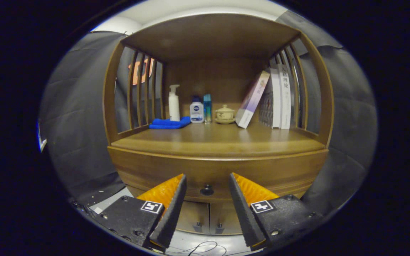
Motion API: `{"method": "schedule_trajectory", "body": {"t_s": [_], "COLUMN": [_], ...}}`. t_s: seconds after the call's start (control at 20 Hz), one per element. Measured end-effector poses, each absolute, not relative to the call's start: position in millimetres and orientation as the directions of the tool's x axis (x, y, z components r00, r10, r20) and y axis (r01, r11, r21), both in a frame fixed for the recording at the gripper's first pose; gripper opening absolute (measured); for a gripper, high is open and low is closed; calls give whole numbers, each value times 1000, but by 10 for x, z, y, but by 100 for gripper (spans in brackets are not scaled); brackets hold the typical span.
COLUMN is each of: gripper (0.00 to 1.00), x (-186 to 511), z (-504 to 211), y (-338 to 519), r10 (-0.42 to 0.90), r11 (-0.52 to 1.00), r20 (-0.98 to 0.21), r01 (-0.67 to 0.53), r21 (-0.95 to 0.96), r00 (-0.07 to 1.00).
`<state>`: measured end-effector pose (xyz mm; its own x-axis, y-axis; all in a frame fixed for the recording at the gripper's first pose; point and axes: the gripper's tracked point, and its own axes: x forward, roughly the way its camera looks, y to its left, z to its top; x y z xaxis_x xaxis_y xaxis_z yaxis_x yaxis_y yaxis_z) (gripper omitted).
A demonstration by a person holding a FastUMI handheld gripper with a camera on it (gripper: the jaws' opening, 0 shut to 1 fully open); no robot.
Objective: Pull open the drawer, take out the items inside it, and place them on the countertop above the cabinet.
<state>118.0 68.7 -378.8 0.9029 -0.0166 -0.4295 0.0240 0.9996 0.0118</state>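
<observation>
The drawer (176, 170) sits closed under the countertop (219, 140), so whatever is inside is hidden. Its dark knob (206, 191) lies just beyond the fingertips, in line with the gap between them. The gripper (208, 181) is spread wide, holding nothing, its fingers (171, 206) apart from the wood. At the back of the countertop stand a pump bottle (174, 103), a blue cloth (169, 123) at its foot, two small bottles (200, 110), a lidded cup (225, 114), and books (278, 96), one leaning. Below the drawer are two cabinet doors (208, 218); a cable (201, 247) lies on the floor.
</observation>
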Motion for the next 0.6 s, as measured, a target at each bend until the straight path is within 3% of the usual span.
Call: {"method": "schedule_trajectory", "body": {"t_s": [0.15, 0.6], "gripper": [71, 39], "x": [1241, 1436], "z": [-3985, -4303], "y": [666, 673], "r10": [-40, -71], "r11": [999, 997], "r20": [-460, -487], "r01": [50, 81], "r21": [9, 0], "r00": [887, 870]}}
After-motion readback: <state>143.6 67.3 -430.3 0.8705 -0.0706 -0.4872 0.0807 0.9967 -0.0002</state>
